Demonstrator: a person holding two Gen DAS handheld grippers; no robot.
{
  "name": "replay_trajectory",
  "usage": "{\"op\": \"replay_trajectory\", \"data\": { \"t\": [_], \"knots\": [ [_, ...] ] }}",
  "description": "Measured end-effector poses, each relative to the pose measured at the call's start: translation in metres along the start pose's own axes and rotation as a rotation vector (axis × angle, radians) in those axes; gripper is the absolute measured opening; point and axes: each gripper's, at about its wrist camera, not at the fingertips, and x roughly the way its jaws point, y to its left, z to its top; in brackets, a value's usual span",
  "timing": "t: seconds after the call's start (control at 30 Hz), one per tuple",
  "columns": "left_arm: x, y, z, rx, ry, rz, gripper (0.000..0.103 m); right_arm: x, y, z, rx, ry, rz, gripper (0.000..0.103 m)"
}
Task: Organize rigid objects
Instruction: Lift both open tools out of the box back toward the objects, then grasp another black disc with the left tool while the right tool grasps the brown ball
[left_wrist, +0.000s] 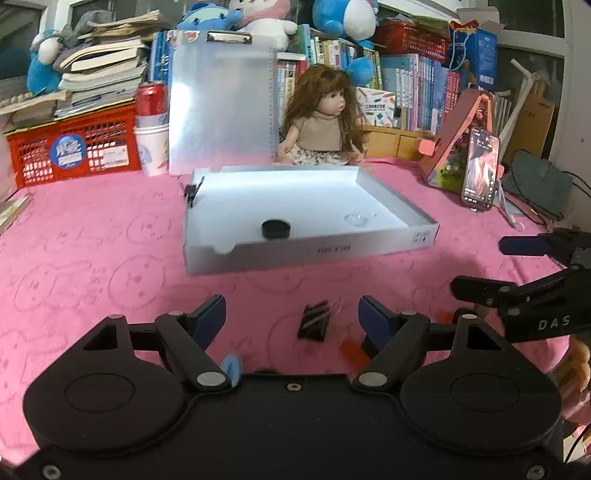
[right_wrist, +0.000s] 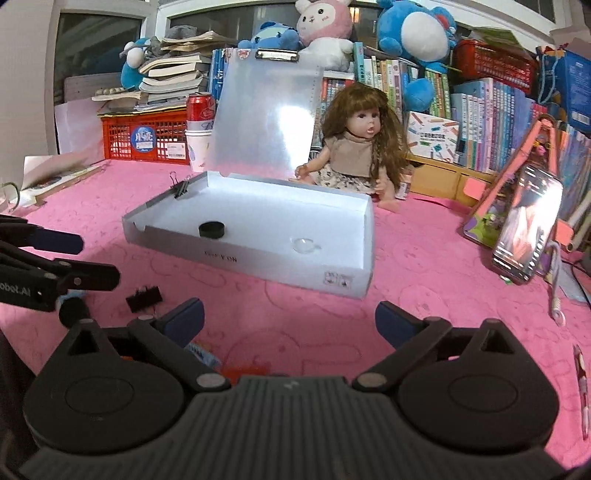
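A shallow white cardboard box sits open on a fuzzy pink tablecloth, its lid upright. Inside lie a round black cap and a clear dome-shaped piece. A small dark ridged block lies on the cloth between the left gripper's parted, empty jaws. The right gripper is spread wide, holding nothing.

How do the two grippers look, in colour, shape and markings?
Both are matte black with two round discs, silver pivot pins and angled link arms ending in dark blue fingers. The left gripper has a smooth body; the right gripper has a ribbed one. White lettering marks their sides.
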Motion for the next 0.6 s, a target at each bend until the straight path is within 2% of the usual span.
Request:
{"op": "replay_trajectory", "data": {
  "t": [0.23, 0.43, 0.5, 0.6],
  "knots": [
    [-0.011, 0.006, -0.023, 0.018, -0.009, 0.043, 0.078, -0.005, -0.007, -0.021, -0.001, 0.01, -0.067, 0.103],
    [-0.016, 0.018, -0.032, -0.044, -0.018, 0.075, 0.078, -0.013, -0.015, -0.034, 0.022, -0.031, -0.154, 0.101],
    [-0.019, 0.021, -0.034, -0.054, -0.023, 0.078, 0.077, -0.015, -0.019, -0.037, 0.037, -0.033, -0.155, 0.098],
    [-0.022, 0.023, -0.039, -0.046, -0.02, 0.078, 0.075, -0.018, -0.023, -0.042, 0.053, -0.032, -0.153, 0.089]
  ]
}}
